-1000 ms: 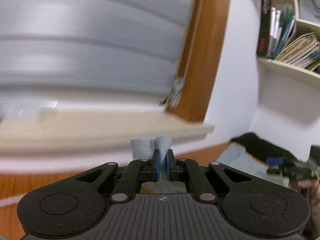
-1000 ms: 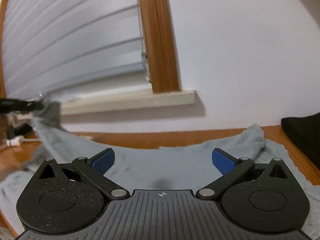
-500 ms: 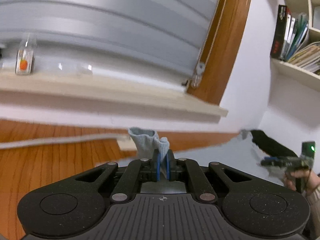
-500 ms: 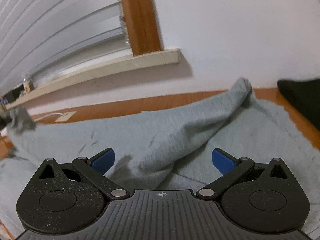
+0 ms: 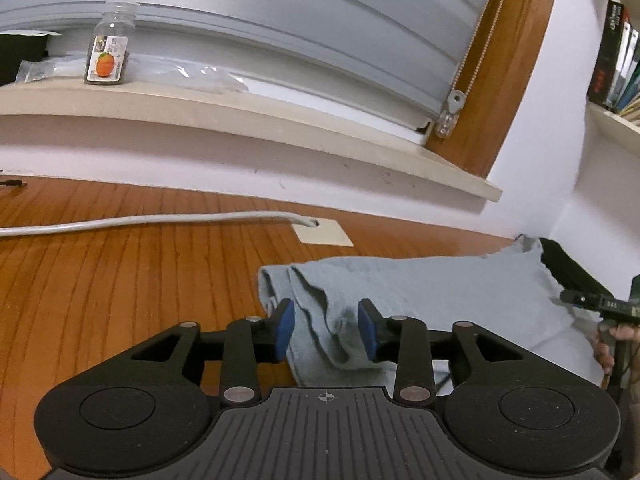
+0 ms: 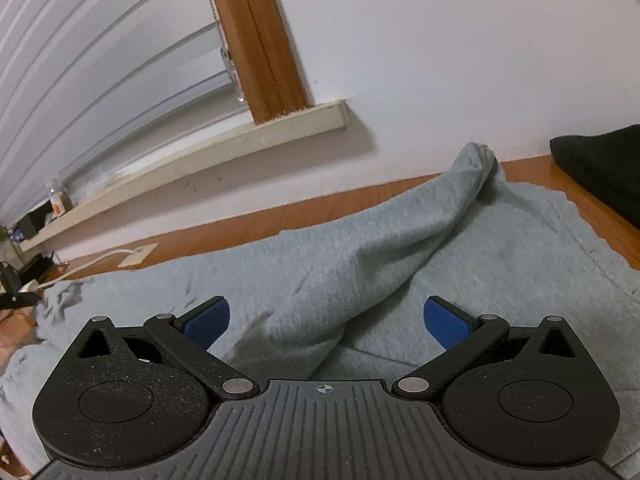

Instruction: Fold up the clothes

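Home: bookshelf (image 5: 616, 60), windowsill (image 5: 240, 120)

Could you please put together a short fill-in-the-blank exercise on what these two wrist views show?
1. The grey garment lies on a ____ tabletop.
2. The jar on the windowsill has an ____ pictured on its label.
3. The white cable runs into a ____ plate.
4. The right claw holds ____.

Missing: wooden; orange; beige; nothing

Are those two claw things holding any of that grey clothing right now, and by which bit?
Nothing is gripped. The left gripper is opening its jaws, a fold of the grey garment lying loose between them. The right gripper is open above the garment.
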Motion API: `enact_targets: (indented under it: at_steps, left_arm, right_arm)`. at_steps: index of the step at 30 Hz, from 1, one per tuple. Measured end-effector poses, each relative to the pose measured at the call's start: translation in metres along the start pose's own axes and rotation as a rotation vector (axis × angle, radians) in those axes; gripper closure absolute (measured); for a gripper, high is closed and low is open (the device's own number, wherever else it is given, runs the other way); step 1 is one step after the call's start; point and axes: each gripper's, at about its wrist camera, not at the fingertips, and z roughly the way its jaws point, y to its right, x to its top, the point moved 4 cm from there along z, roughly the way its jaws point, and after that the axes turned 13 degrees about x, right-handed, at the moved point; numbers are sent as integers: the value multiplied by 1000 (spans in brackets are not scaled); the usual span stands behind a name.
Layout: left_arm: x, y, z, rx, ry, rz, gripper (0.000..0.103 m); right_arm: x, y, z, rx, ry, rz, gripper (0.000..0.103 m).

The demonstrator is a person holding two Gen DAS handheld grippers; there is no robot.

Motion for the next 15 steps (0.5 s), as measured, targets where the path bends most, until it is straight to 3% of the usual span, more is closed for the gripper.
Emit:
enact_targets:
  at_steps: [5,6,7,8,15]
  left_arm:
    - [-5,15,12,-7,-41,61,61]
    - [-6,16,12,-1,-36,71,67]
    - [-7,16,11,4,-30,79,92]
    - [-7,16,9,8,-28,86,99]
    - [-3,-2,-12,45,-27,81,99]
  right_arm:
    - [0,2,-5,-1,35,17,0]
    - [0,2,-6,-2,41,18,0]
    - [0,2,-6,-3,46,18,0]
    - [0,2,-7,-6,49,17,0]
    - [-1,2,-8,-19,65,6,0]
